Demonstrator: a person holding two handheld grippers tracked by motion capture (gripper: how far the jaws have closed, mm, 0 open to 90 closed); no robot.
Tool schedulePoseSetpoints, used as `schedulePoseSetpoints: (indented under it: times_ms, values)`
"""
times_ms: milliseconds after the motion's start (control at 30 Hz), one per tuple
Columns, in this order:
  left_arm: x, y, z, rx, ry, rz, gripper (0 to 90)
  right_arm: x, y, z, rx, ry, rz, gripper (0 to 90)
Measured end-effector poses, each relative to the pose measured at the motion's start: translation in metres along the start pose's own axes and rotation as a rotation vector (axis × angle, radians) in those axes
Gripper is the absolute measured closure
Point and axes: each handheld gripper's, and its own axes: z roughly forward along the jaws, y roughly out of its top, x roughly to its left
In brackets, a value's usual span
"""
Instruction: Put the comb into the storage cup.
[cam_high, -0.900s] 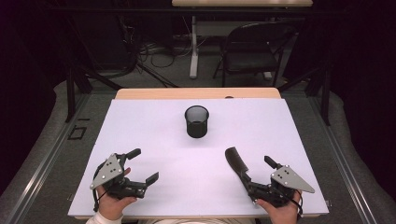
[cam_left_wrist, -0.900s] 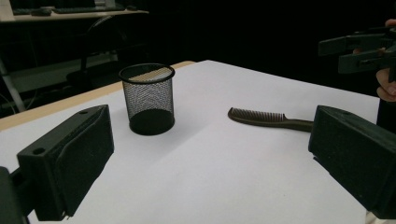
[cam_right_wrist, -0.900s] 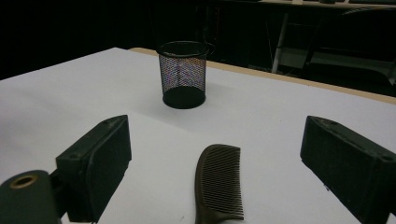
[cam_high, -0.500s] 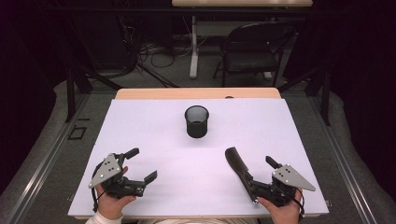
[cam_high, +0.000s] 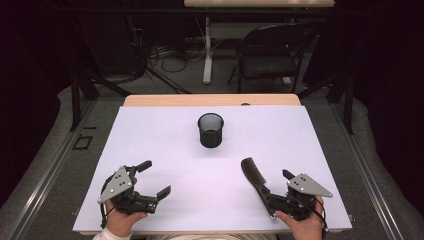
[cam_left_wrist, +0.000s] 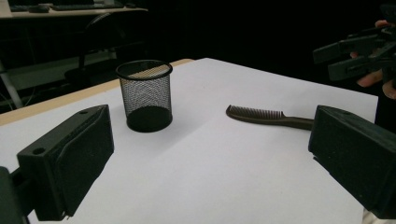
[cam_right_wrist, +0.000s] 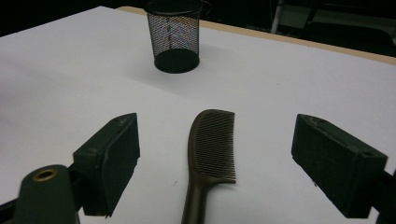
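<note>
Presently listed: right gripper (cam_right_wrist: 215, 161), jaws wide, comb (cam_right_wrist: 211, 149) lying untouched between them at lower centre. Left gripper (cam_high: 150, 180), lower left, jaws wide, holding nothing.

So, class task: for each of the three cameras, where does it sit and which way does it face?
High view: above the person's side, looking forward and down on the table; both hands and grippers show.
Left gripper view: rides the left gripper, facing the mesh cup.
Right gripper view: rides the right gripper, facing the comb.
All share cup and comb.
</note>
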Motion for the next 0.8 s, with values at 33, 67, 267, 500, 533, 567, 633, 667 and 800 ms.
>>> schedulePoseSetpoints:
  times_ms: [33, 67, 267, 500, 533, 567, 633, 667, 800]
  values:
    - [-0.001, -0.0001, 0.0003, 0.005, -0.001, 0.005, 0.5, 0.0003, 0.0004, 0.0003, 0.002, 0.006, 0.003, 15.2]
    - [-0.002, -0.0002, 0.0007, 0.006, -0.001, 0.01, 0.5, 0.0001, 0.0012, 0.0007, 0.005, 0.011, -0.001, 15.2]
    - [-0.005, -0.0009, 0.003, 0.02, -0.011, 0.021, 0.5, 0.0001, 0.0021, 0.0016, -0.002, 0.023, -0.005, 19.0]
    - [-0.0035, -0.002, 0.0049, 0.025, -0.018, 0.002, 0.5, -0.0024, 0.001, 0.0035, 0.006, 0.029, 0.01, 21.1]
    - [-0.0031, -0.0023, 0.0052, 0.027, -0.022, -0.003, 0.5, -0.0025, 0.0016, 0.0036, 0.023, 0.028, 0.007, 21.0]
    - [-0.0031, -0.0023, 0.0052, 0.027, -0.022, -0.003, 0.5, -0.0024, 0.0022, 0.0039, 0.035, 0.029, 0.005, 21.0]
    - [-0.0035, -0.0026, 0.0059, 0.03, -0.025, -0.004, 0.5, -0.0016, 0.0034, 0.0049, 0.059, 0.031, 0.005, 21.0]
    - [-0.0037, -0.0026, 0.006, 0.032, -0.026, -0.005, 0.4, -0.0012, 0.004, 0.0053, 0.074, 0.028, -0.003, 21.0]
    - [-0.0043, -0.0028, 0.0068, 0.035, -0.026, -0.009, 0.5, 0.0008, 0.0052, 0.0068, 0.118, 0.027, -0.012, 23.2]
